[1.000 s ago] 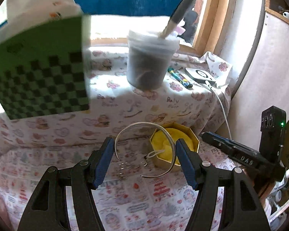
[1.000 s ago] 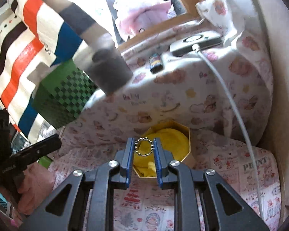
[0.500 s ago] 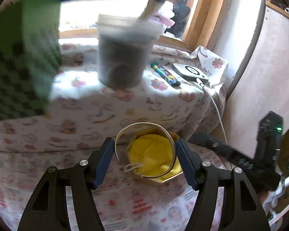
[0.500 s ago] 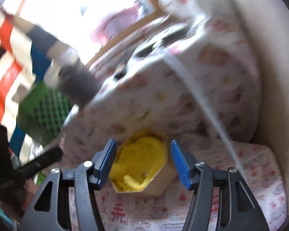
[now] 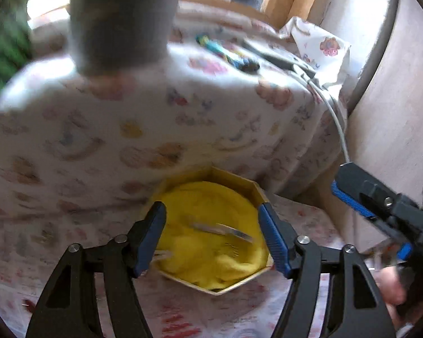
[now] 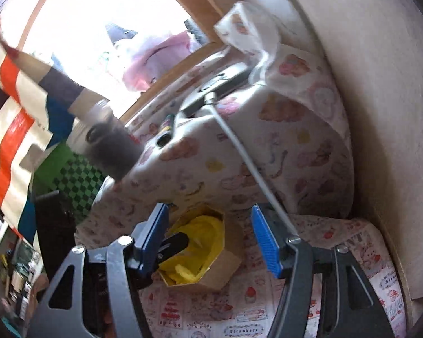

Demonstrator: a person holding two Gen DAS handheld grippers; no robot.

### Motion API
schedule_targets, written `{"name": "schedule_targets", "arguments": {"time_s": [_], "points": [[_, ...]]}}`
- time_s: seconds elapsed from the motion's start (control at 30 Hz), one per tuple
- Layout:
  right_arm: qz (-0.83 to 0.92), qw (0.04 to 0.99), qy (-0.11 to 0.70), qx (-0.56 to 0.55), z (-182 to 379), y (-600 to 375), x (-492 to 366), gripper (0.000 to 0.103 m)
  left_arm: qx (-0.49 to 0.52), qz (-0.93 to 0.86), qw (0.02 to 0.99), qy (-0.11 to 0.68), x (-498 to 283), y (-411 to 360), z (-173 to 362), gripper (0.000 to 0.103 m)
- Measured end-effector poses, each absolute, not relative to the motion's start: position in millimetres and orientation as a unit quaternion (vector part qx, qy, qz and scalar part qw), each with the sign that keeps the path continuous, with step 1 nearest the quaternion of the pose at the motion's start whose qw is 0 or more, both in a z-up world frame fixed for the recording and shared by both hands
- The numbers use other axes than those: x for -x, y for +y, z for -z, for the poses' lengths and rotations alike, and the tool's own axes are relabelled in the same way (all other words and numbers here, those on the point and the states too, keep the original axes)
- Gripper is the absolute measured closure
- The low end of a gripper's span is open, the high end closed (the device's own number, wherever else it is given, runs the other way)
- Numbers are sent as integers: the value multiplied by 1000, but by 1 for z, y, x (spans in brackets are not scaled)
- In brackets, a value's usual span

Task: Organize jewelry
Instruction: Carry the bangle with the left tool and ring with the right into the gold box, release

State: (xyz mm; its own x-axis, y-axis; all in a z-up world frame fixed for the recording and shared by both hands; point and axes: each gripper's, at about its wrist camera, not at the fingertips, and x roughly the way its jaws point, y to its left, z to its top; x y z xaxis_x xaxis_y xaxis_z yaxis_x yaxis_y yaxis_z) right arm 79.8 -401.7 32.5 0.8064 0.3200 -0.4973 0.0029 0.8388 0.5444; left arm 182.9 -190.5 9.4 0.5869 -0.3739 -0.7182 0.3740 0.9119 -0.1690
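Observation:
An octagonal box (image 5: pixel 256 188) lined with yellow cloth sits on the patterned cloth, just in front of my left gripper (image 5: pixel 211 233). The left jaws are open and empty, straddling the box. A silver bangle (image 5: pixel 222 228) lies blurred on the yellow cloth inside. My right gripper (image 6: pixel 208 236) is open and empty, above and beside the same box (image 6: pixel 228 262). The left gripper's finger tip (image 6: pixel 174 243) reaches over the box in the right wrist view. The right gripper's finger (image 5: pixel 352 197) shows at the right of the left wrist view.
A raised shelf under the printed cloth (image 5: pixel 143 118) stands behind the box. On it are a grey cup (image 5: pixel 118 19), a pen (image 5: pixel 228 53), a phone with a white cable (image 6: pixel 251 163) and a green checkered box (image 6: pixel 76 174). A wall (image 5: pixel 394 98) is on the right.
My left gripper has moved over the box and let go of the silver bangle, which now lies in the yellow cloth. My right gripper opened, released the small ring and pulled back.

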Motion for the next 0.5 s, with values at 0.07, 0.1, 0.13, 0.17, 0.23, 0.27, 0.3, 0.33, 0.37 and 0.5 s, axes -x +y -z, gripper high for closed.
{"name": "schedule_targets", "arguments": {"time_s": [0.07,0.1,0.13,0.17,0.23,0.27,0.3,0.33,0.37,0.5], "points": [[-76,917,289,-263,-36,-402,-74,41,-6,180,912,370,-174,-179,-18,27],[-74,919,286,-260,-38,-401,-72,41,-1,173,915,364,-170,-171,-22,27],[-74,921,284,-256,-40,-400,-71,40,4,170,917,361,-166,-163,-26,27],[-74,923,281,-253,-42,-398,-70,40,9,168,920,355,-162,-154,-32,27],[-79,928,272,-242,-48,-391,-65,38,5,155,930,333,-148,-138,-45,27],[-81,930,270,-236,-50,-390,-63,37,-3,148,936,321,-140,-132,-52,26],[-84,932,267,-228,-53,-385,-61,37,-10,143,941,307,-131,-125,-59,25],[-87,934,265,-221,-55,-381,-59,36,-14,139,946,294,-121,-119,-66,22],[-89,937,262,-213,-58,-375,-57,36,-16,136,950,280,-114,-111,-74,18],[-106,943,252,-188,-62,-349,-47,34,-24,115,969,219,-75,-87,-97,6]]}}
